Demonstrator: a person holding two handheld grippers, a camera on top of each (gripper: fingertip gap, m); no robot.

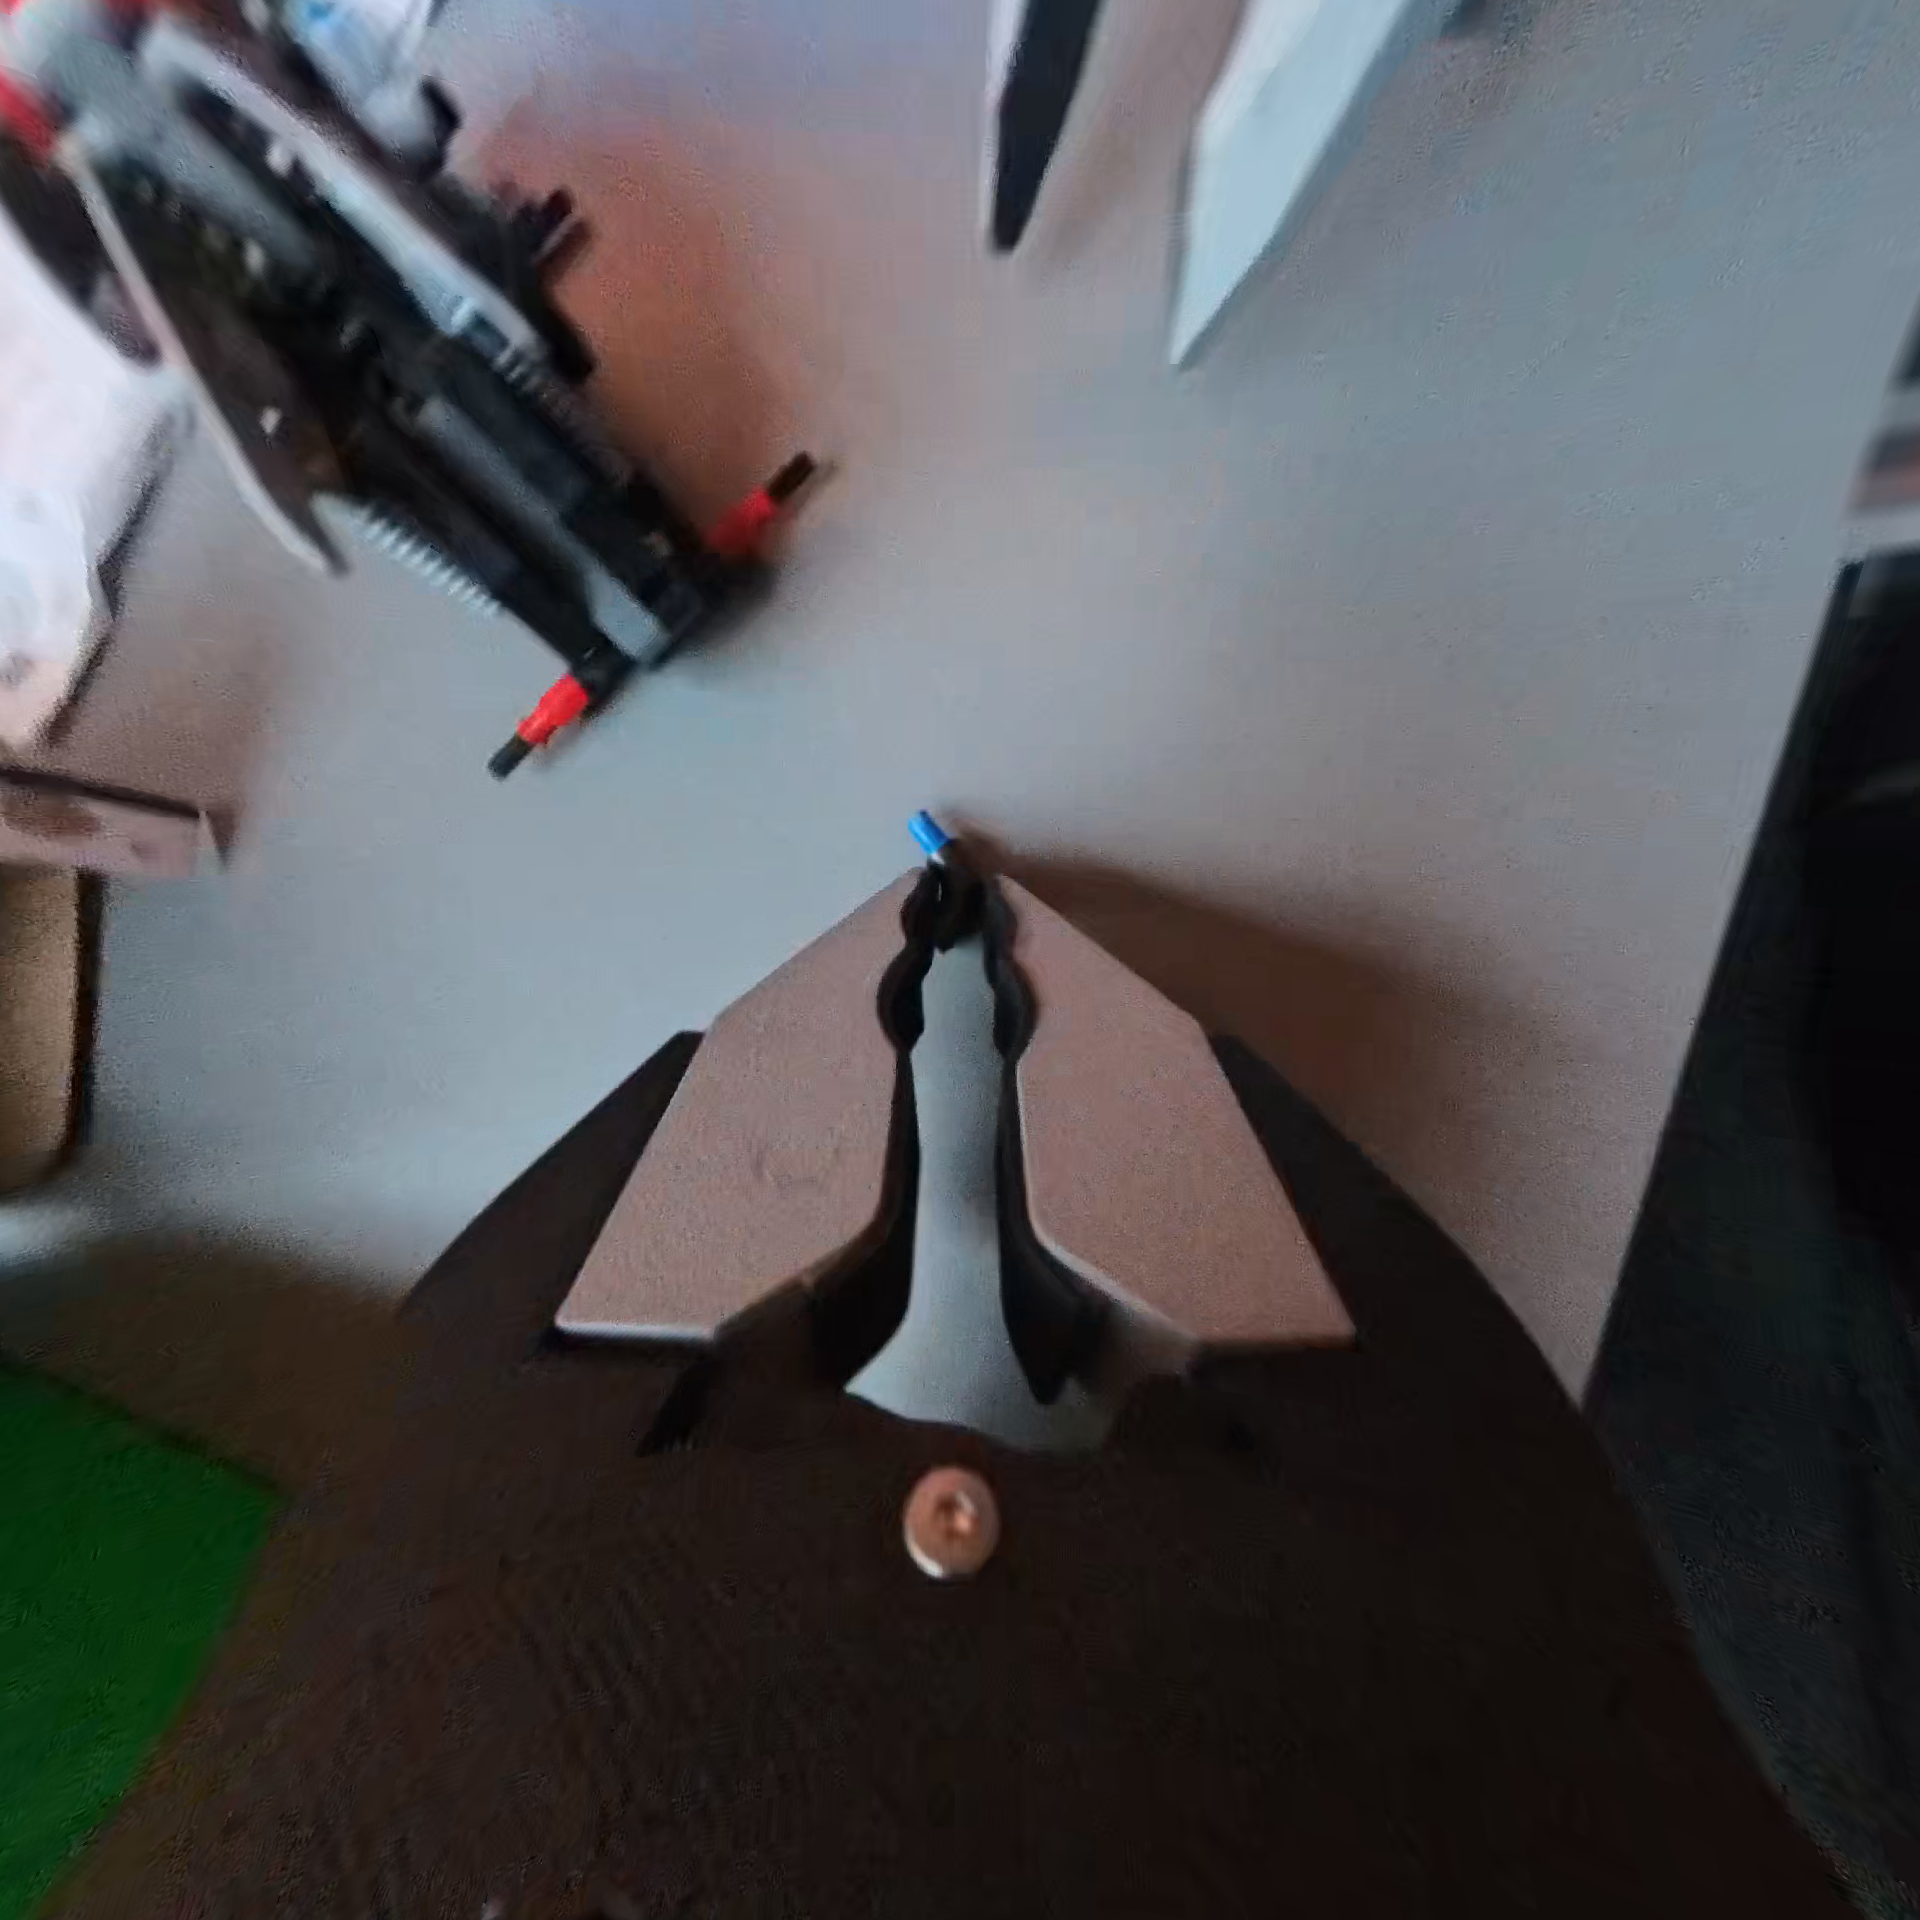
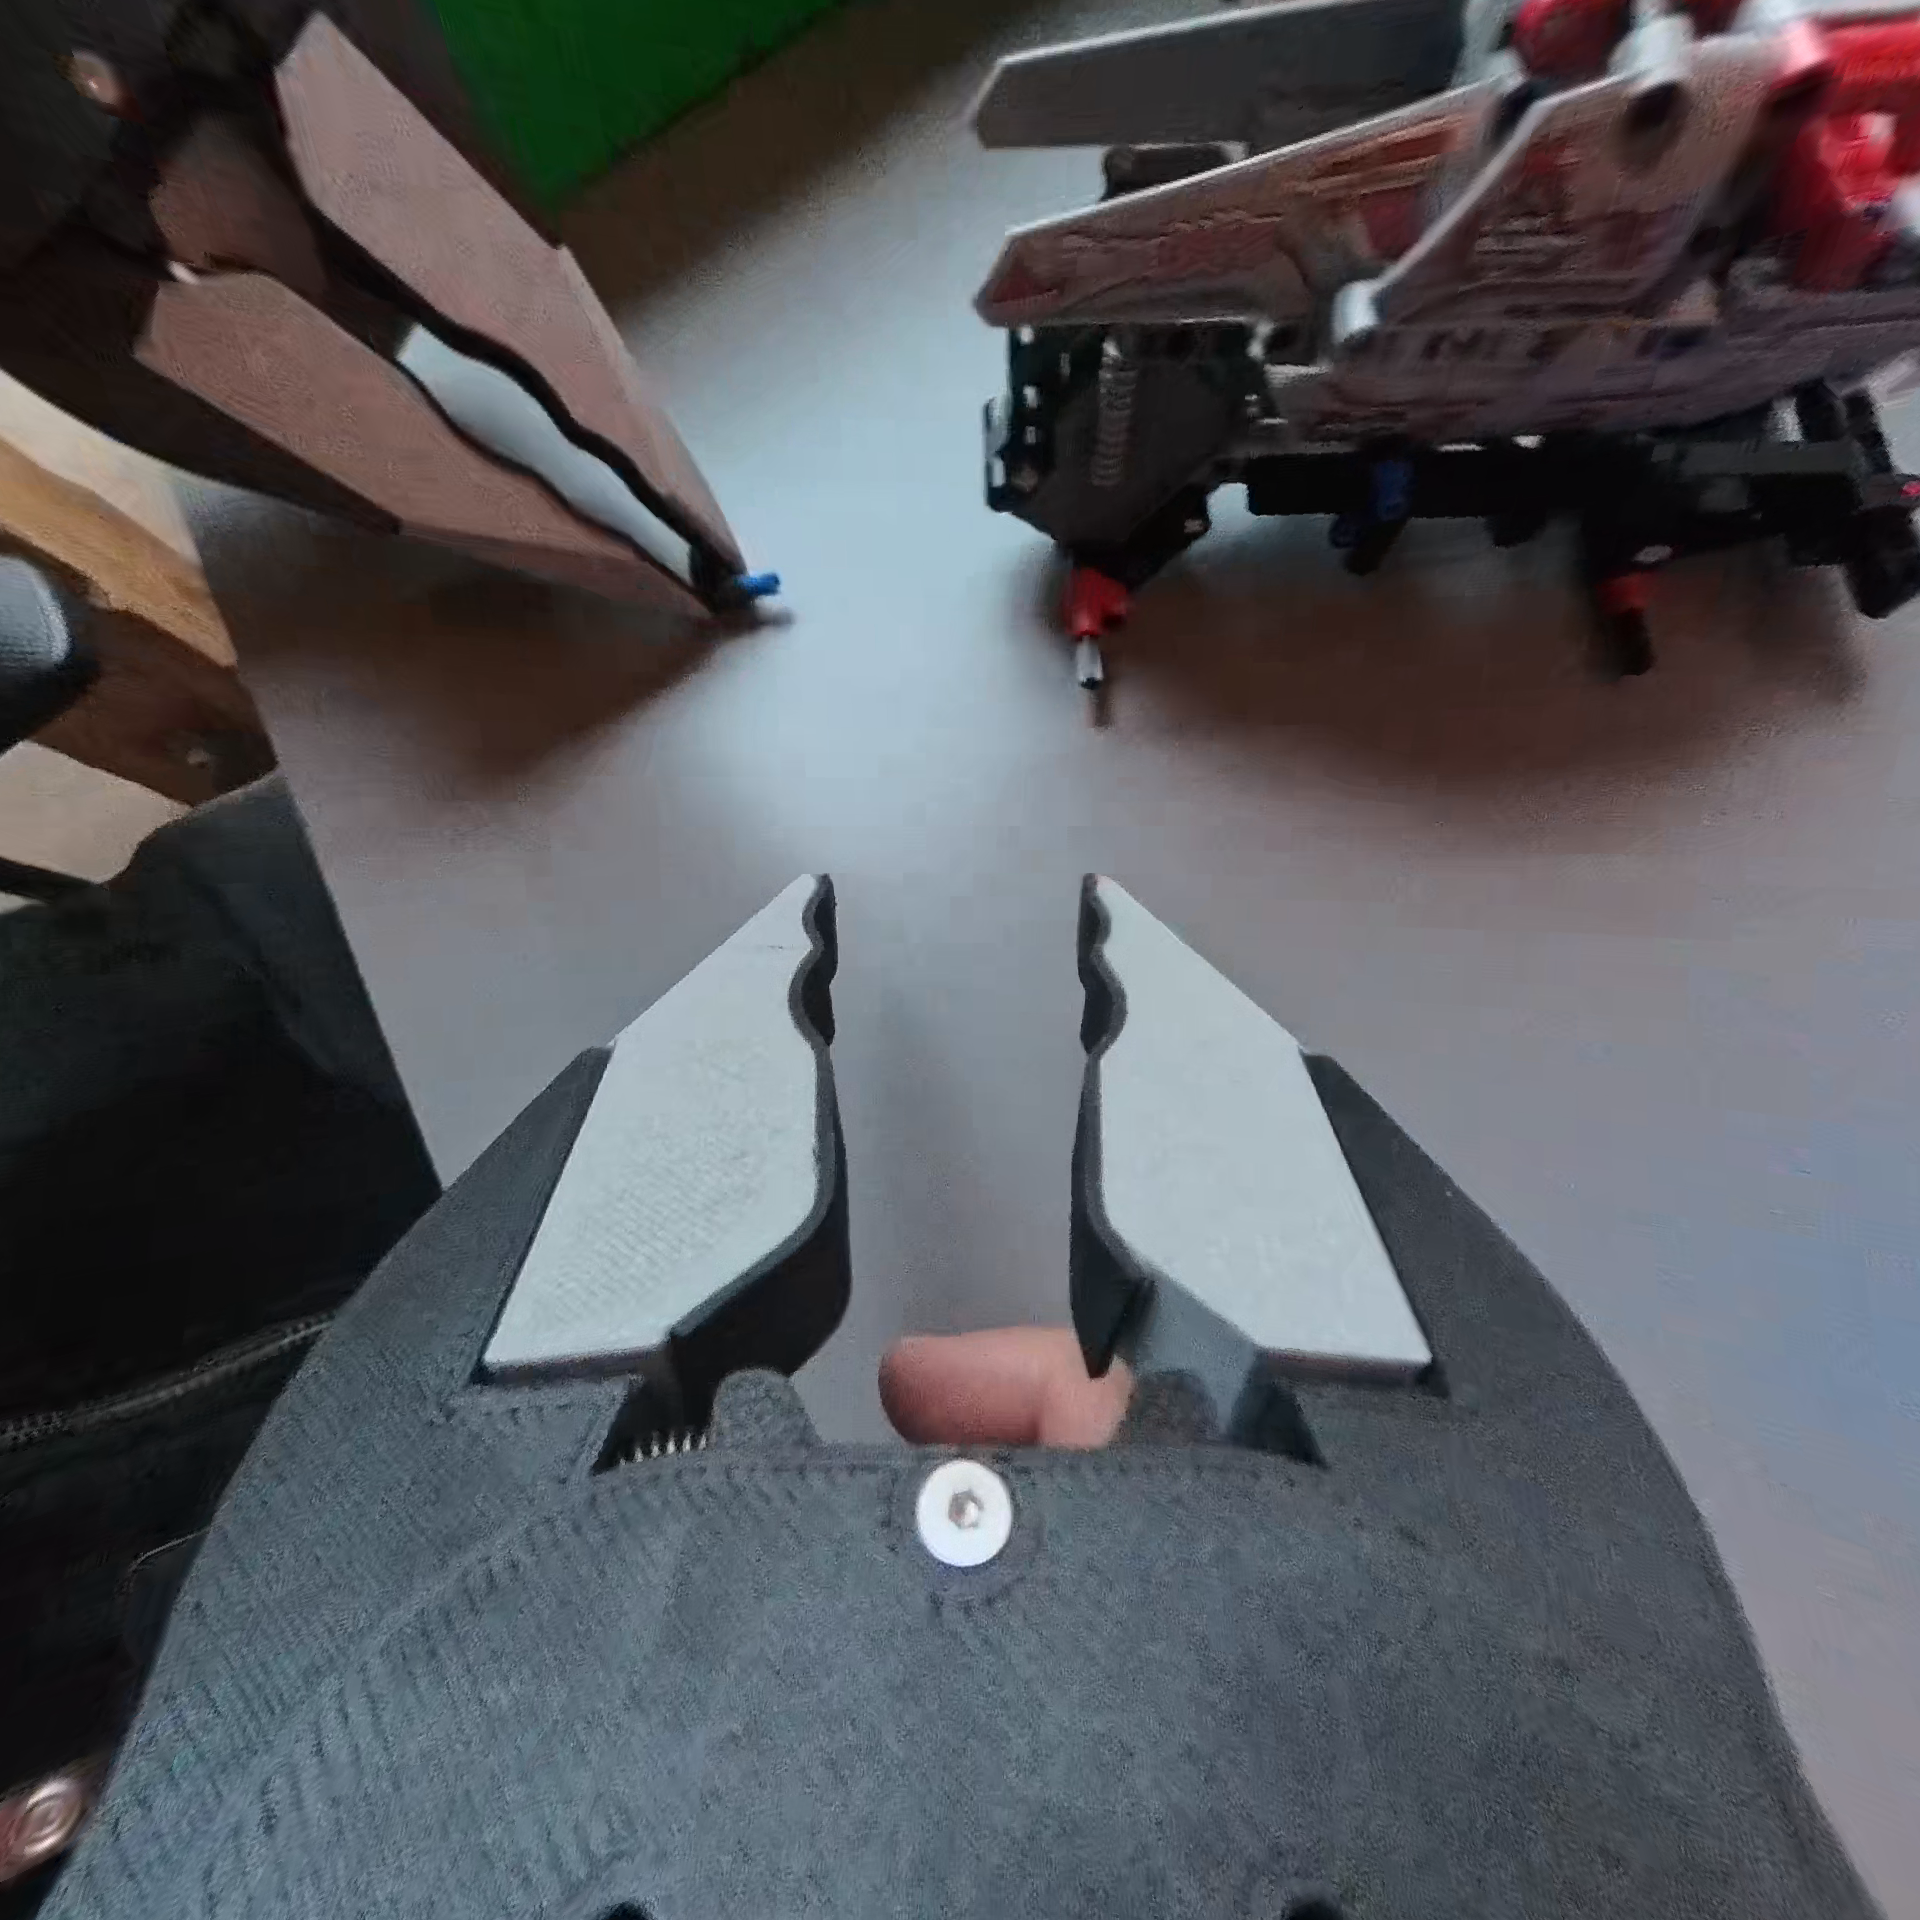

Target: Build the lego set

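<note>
My left gripper (image 1: 948, 904) is shut on a small blue pin (image 1: 927, 837), tips down at the grey table. It also shows in the right wrist view (image 2: 727, 587) at upper left, with the blue pin (image 2: 762, 583) sticking out of its tips. The partly built lego vehicle (image 1: 416, 395), black, grey and red with red axle ends, lies up and left of the left gripper, apart from it. In the right wrist view the vehicle (image 2: 1455, 364) stands at upper right. My right gripper (image 2: 956, 914) is open and empty above the table, short of both.
A green surface (image 1: 94, 1621) lies at lower left in the left wrist view. Cardboard (image 1: 62, 821) is at the left edge and a dark object (image 1: 1787, 1143) at the right. White sheets (image 1: 1278, 156) lie at the back. A wooden piece (image 2: 125, 603) and dark cloth (image 2: 156, 1195) are at the right view's left.
</note>
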